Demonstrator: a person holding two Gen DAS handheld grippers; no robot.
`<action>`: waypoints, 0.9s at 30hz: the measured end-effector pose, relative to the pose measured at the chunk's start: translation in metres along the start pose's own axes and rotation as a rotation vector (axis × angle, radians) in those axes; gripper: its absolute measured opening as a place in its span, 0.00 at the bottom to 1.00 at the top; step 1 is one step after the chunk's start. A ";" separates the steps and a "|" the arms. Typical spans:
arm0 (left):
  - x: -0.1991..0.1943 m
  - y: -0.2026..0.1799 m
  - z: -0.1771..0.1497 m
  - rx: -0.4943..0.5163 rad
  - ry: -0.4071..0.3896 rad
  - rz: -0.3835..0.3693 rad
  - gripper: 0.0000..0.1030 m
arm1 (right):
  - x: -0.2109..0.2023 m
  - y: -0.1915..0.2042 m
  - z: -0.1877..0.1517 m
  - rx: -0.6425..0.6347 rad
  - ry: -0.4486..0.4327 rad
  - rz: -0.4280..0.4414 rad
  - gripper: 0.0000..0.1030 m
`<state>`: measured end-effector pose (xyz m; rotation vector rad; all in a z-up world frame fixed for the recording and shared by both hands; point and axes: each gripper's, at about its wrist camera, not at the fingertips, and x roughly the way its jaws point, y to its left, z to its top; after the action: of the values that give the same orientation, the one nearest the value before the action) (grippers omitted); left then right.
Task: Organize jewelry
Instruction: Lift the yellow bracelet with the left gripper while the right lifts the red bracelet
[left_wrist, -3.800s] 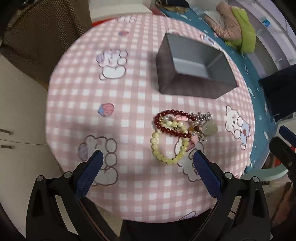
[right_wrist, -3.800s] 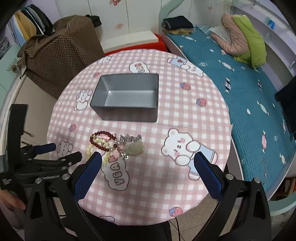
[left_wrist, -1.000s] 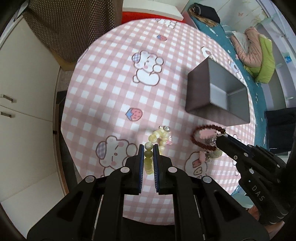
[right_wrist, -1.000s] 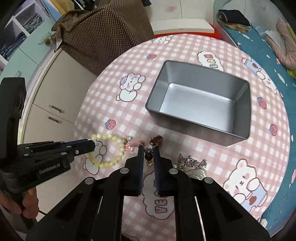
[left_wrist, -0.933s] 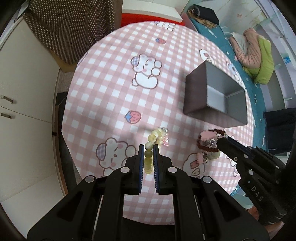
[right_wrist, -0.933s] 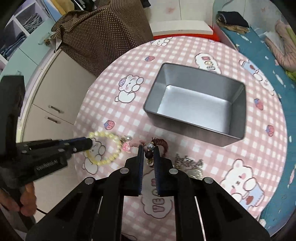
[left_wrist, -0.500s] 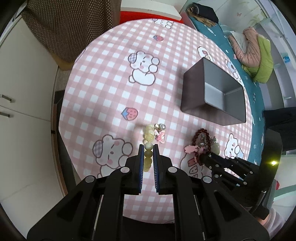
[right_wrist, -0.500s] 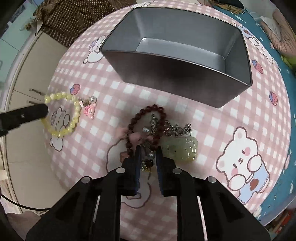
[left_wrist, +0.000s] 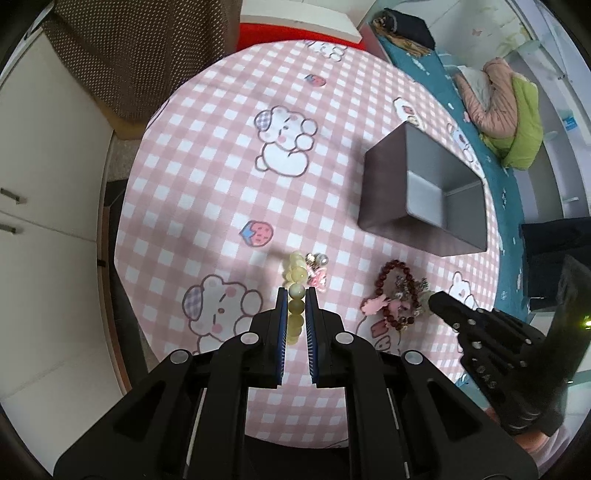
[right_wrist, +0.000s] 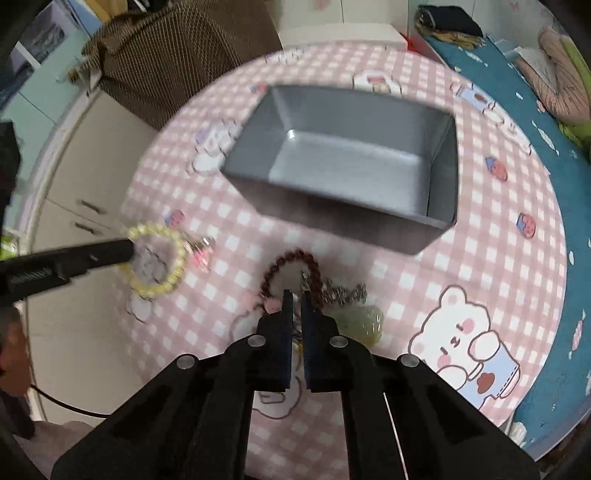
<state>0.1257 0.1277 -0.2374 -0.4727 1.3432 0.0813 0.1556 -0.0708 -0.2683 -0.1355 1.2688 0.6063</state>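
Observation:
My left gripper (left_wrist: 296, 295) is shut on a yellow bead bracelet (left_wrist: 295, 275) with a pink charm and holds it above the table; the bracelet also shows in the right wrist view (right_wrist: 159, 260). My right gripper (right_wrist: 296, 297) is shut on a dark red bead bracelet (right_wrist: 291, 264), which hangs with a silver chain (right_wrist: 343, 291) and a pale green pendant (right_wrist: 356, 319). In the left wrist view the red bracelet (left_wrist: 393, 288) sits at the right gripper's tip. A grey metal box (right_wrist: 439, 173) stands open beyond both bracelets and also shows in the left wrist view (left_wrist: 384, 184).
The round table has a pink checked cloth (left_wrist: 207, 155) with bear prints. White cabinets (left_wrist: 44, 184) stand to the left. A brown dotted cover (right_wrist: 177, 59) and a bed with a teal sheet (right_wrist: 554, 122) lie beyond the table.
The two bracelets have been pulled apart since the start. In the last half second the right gripper has lifted and pulled back with the red bracelet; the left gripper has barely moved.

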 end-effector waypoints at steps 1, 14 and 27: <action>-0.002 -0.001 0.001 0.003 -0.006 -0.003 0.09 | -0.005 0.001 0.002 -0.006 -0.017 0.001 0.02; -0.003 0.004 0.001 -0.031 -0.002 -0.008 0.09 | 0.029 -0.020 -0.013 0.070 0.126 -0.019 0.05; -0.006 0.008 0.003 -0.038 -0.008 -0.002 0.09 | 0.044 -0.013 -0.002 0.022 0.127 -0.022 0.20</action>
<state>0.1243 0.1379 -0.2332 -0.5055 1.3356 0.1076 0.1674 -0.0672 -0.3121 -0.1717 1.3951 0.5721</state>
